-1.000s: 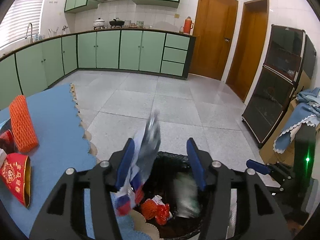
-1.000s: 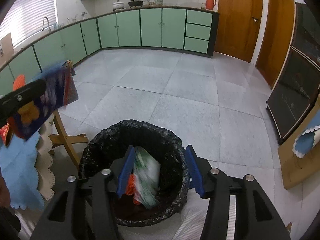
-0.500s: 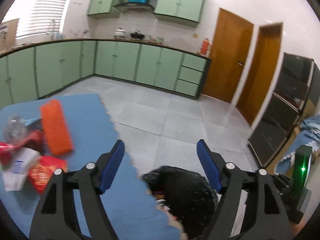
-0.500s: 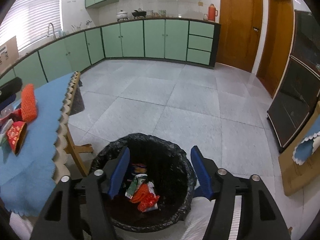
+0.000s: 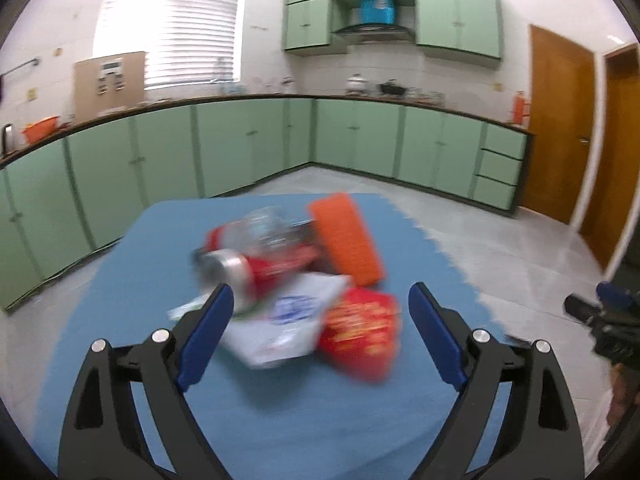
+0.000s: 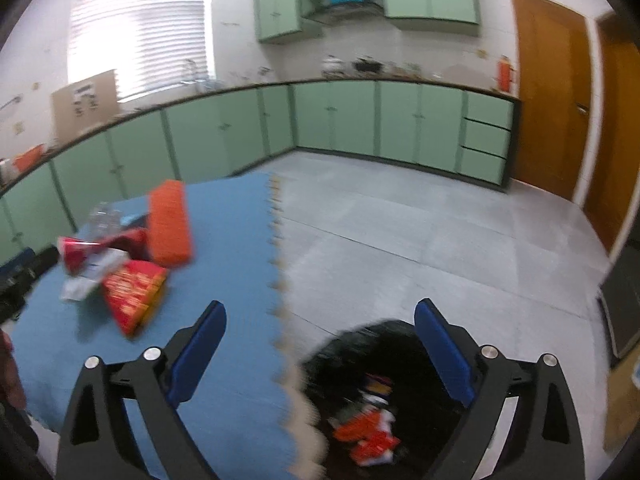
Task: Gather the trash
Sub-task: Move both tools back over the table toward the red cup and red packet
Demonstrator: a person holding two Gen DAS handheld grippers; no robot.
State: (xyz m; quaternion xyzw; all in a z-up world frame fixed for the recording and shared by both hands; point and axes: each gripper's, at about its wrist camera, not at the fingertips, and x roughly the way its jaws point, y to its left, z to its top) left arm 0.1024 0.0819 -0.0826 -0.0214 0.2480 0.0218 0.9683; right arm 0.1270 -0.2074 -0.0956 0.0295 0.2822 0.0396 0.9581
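A heap of trash lies on the blue table (image 5: 280, 408): an orange mesh block (image 5: 346, 238), a red carton (image 5: 362, 334), a white wrapper (image 5: 280, 320), a red can (image 5: 236, 270) and a clear plastic bottle (image 5: 266, 220). My left gripper (image 5: 320, 332) is open and empty, just in front of the heap. My right gripper (image 6: 320, 352) is open and empty, above the table's right edge and the black trash bin (image 6: 400, 400), which holds red and white wrappers. The heap also shows at the left of the right wrist view, with the carton (image 6: 132, 296) nearest.
The table's scalloped edge (image 6: 280, 280) borders grey floor tiles (image 6: 440, 240). Green cabinets (image 5: 240, 148) line the far walls. Wooden doors (image 6: 548, 112) stand at the right. The right gripper shows at the left wrist view's right edge (image 5: 600, 316).
Both grippers let their wrappers drop into the bin and opened wide. The left one swung left to face the heap on the table. The right one rose and turned left.
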